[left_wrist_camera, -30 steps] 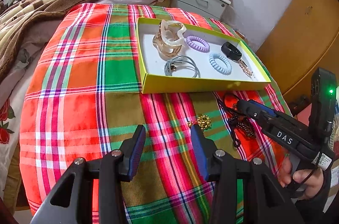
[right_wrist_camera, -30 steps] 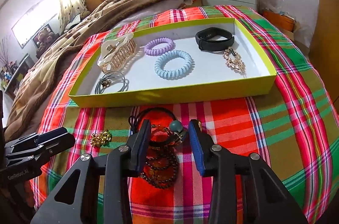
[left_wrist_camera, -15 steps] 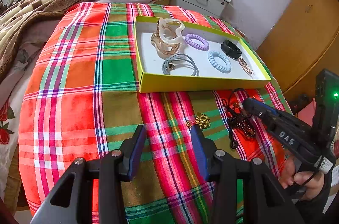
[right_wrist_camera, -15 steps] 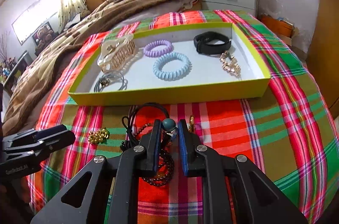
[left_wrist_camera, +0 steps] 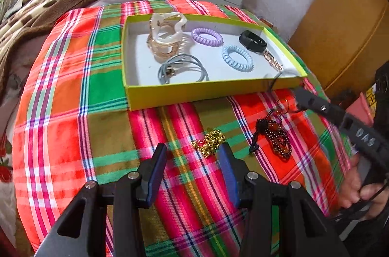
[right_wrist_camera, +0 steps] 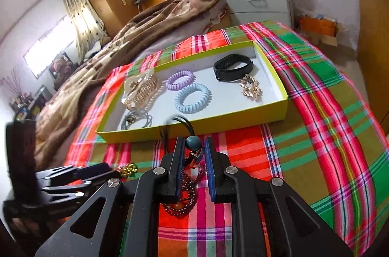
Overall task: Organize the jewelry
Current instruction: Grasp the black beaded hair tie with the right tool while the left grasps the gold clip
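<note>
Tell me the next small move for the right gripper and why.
Probably lift a little more and carry forward over the yellow tray's near wall. The right gripper has closed on the beaded necklace's teal bead, its cord loops at the wall, but the dark beads hang low over the plaid cloth.

Both grippers are black, angular frames with silver screw heads and blue-padded fingers (left_wrist_camera: 155, 172). The right gripper (left_wrist_camera: 300, 93) carries white "DAS" lettering on its side, with a thin black cable near the hand (left_wrist_camera: 359, 191).
</note>
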Demonstrator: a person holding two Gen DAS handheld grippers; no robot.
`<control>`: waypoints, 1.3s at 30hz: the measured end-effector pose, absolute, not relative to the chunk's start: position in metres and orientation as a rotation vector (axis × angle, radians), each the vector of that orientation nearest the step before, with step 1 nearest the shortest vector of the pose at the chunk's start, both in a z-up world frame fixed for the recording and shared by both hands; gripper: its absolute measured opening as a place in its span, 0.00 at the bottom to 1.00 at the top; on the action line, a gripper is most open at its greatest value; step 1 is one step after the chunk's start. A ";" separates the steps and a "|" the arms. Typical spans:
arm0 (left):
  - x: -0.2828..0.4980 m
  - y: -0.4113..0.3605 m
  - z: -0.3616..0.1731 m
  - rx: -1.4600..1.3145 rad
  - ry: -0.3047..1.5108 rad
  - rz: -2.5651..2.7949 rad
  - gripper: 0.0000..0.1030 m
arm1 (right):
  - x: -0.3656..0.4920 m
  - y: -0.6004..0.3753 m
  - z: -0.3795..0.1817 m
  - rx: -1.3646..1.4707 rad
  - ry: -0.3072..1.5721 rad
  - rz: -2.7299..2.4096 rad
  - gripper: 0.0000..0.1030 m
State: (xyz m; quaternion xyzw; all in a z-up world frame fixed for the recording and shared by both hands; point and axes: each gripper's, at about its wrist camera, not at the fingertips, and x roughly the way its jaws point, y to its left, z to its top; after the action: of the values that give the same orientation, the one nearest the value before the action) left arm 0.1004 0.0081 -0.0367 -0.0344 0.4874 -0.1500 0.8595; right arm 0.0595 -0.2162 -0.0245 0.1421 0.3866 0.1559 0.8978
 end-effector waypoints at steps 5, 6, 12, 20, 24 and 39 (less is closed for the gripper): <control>0.102 -0.004 -0.037 0.010 1.018 -0.285 0.45 | 0.058 -0.221 -0.021 0.313 0.785 0.329 0.16; 0.101 -0.006 -0.037 0.024 1.016 -0.282 0.45 | 0.058 -0.223 -0.021 0.316 0.783 0.328 0.16; 0.100 -0.015 -0.038 0.076 1.010 -0.291 0.45 | 0.056 -0.227 -0.017 0.316 0.769 0.322 0.16; 0.104 -0.024 -0.040 0.140 0.967 -0.285 0.45 | 0.055 -0.231 -0.017 0.318 0.763 0.323 0.16; 0.102 -0.026 -0.039 0.140 0.964 -0.298 0.29 | 0.055 -0.231 -0.018 0.315 0.765 0.321 0.16; 0.099 -0.022 -0.037 0.090 0.964 -0.314 0.10 | 0.054 -0.229 -0.017 0.301 0.767 0.309 0.16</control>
State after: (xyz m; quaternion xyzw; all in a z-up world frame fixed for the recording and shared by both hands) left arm 0.0986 -0.0222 -0.0374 0.0432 0.4613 -0.1503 0.8734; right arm 0.0543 -0.2287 -0.0167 0.1455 0.3712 0.1496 0.9048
